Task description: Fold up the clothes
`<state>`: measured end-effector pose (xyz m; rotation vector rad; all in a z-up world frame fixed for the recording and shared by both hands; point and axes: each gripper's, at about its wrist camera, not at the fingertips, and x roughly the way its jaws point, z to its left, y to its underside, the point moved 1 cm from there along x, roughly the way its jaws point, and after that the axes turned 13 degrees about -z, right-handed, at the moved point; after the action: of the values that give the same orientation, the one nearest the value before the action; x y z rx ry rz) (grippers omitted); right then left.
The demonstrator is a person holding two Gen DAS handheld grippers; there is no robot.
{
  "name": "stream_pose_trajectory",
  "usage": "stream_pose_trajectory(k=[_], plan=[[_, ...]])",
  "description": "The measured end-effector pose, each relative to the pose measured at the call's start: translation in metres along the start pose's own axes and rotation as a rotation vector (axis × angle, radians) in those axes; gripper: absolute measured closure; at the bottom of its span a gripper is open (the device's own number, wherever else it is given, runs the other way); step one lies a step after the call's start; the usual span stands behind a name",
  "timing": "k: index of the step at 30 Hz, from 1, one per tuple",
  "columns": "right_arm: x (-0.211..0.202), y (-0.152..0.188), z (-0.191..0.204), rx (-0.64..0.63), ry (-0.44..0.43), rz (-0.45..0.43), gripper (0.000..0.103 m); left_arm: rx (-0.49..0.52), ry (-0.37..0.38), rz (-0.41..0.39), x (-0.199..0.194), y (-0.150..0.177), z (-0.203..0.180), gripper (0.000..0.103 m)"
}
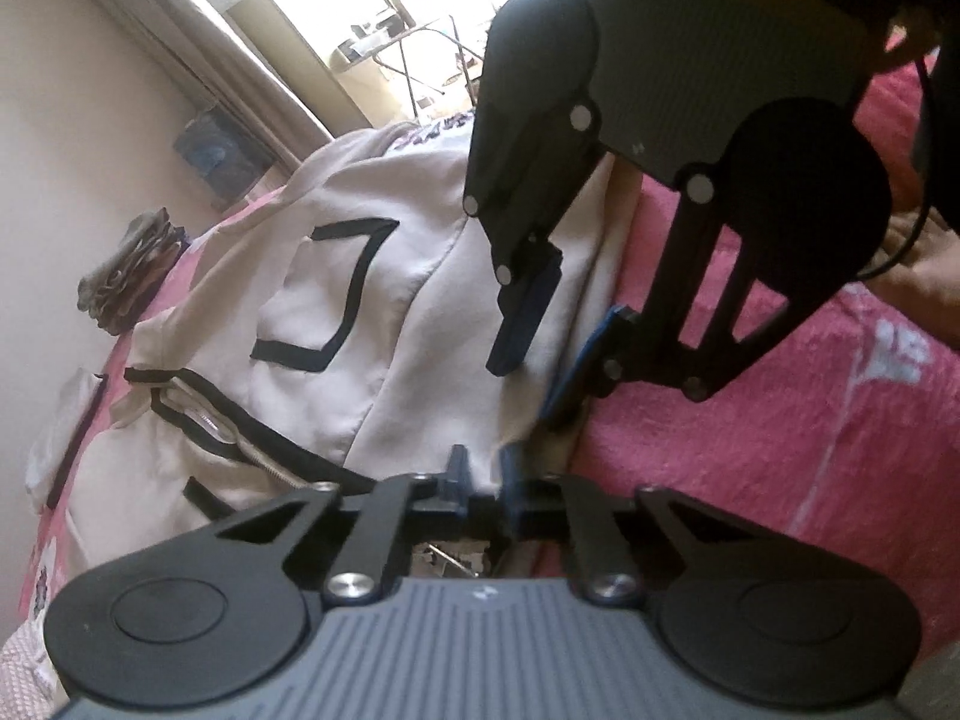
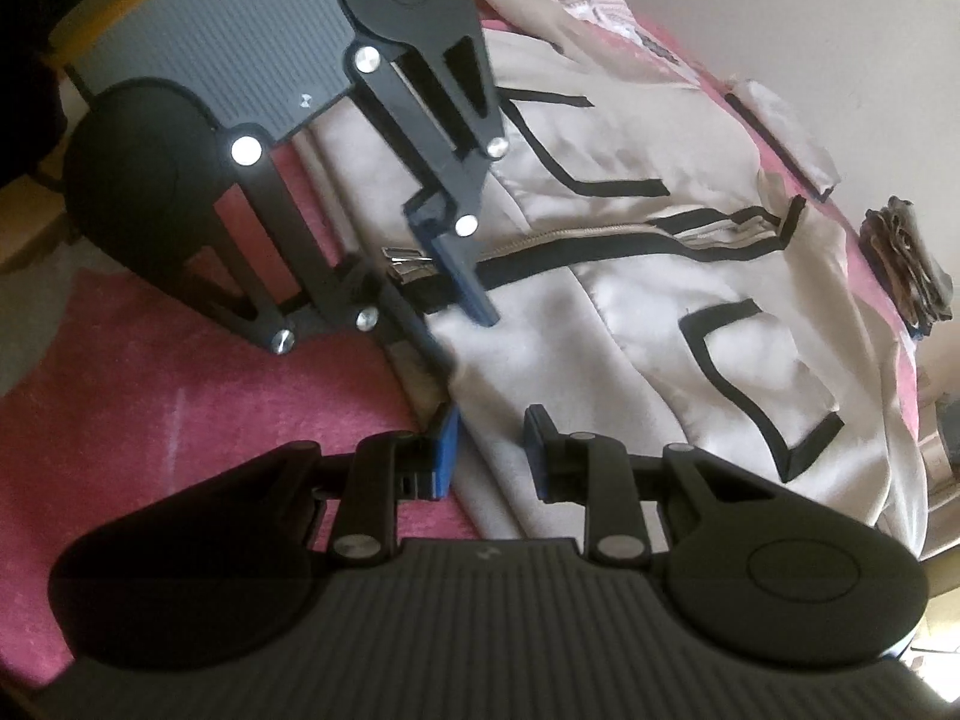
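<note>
Cream jacket [image 2: 600,324] with black trim lies spread on the pink bedcover [image 2: 150,396], its zipper [image 2: 540,237] running across the middle. Left gripper [image 2: 447,324] has its jaws well apart at the jacket's hem, holding nothing. Right gripper [image 2: 489,450] stands just beside it, jaws also apart over the same edge, empty. A small folded cloth pile [image 2: 906,264] sits near the wall, hard to make out.

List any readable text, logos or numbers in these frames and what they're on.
None can be read.
Dark print at the top of the beige jacket: too blurred.
Small pale mark on each gripper body: a logo, no letters.
White patches on the pink bedspread: illegible.
</note>
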<state>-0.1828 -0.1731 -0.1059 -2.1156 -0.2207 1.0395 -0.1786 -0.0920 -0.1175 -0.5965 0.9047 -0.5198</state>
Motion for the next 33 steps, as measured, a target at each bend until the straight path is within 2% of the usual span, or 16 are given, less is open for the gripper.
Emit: stream_pose_trajectory(k=[5, 6, 7, 8, 11, 14, 21, 23, 26, 29, 33], plan=[[-0.001, 0.000, 0.001, 0.006, 0.028, -0.006, 0.082, -0.008, -0.004, -0.022, -0.007, -0.001, 0.001, 0.100], [-0.003, 0.000, 0.001, 0.010, 0.034, -0.010, 0.085, -0.013, -0.003, -0.025, -0.009, -0.001, 0.002, 0.100], [-0.004, 0.000, 0.000, 0.014, 0.041, -0.015, 0.097, -0.017, -0.001, -0.028, -0.010, -0.001, 0.003, 0.101], [-0.005, -0.001, -0.001, 0.018, 0.047, -0.019, 0.101, -0.018, 0.001, -0.032, -0.012, -0.002, 0.004, 0.101], [-0.010, -0.002, -0.003, 0.030, 0.058, -0.031, 0.102, -0.016, 0.017, -0.041, -0.018, -0.005, 0.006, 0.101], [-0.016, -0.004, -0.004, 0.037, 0.030, -0.028, 0.102, -0.003, 0.041, -0.039, -0.020, -0.005, 0.006, 0.101], [-0.003, 0.005, -0.010, 0.108, -0.002, -0.009, 0.102, 0.003, 0.098, -0.001, -0.009, 0.002, 0.005, 0.100], [-0.002, 0.007, -0.015, 0.140, -0.007, -0.012, 0.099, -0.012, 0.112, 0.002, -0.010, 0.002, 0.007, 0.098], [-0.014, 0.007, -0.032, 0.275, -0.010, -0.031, 0.095, -0.073, 0.127, 0.001, -0.019, -0.002, 0.016, 0.088], [-0.042, 0.009, -0.054, 0.409, 0.017, -0.107, 0.093, -0.134, 0.142, 0.001, -0.028, -0.006, 0.025, 0.080], [-0.067, 0.024, -0.096, 0.585, 0.182, -0.161, 0.093, -0.265, 0.149, -0.018, -0.036, -0.014, 0.044, 0.079]])
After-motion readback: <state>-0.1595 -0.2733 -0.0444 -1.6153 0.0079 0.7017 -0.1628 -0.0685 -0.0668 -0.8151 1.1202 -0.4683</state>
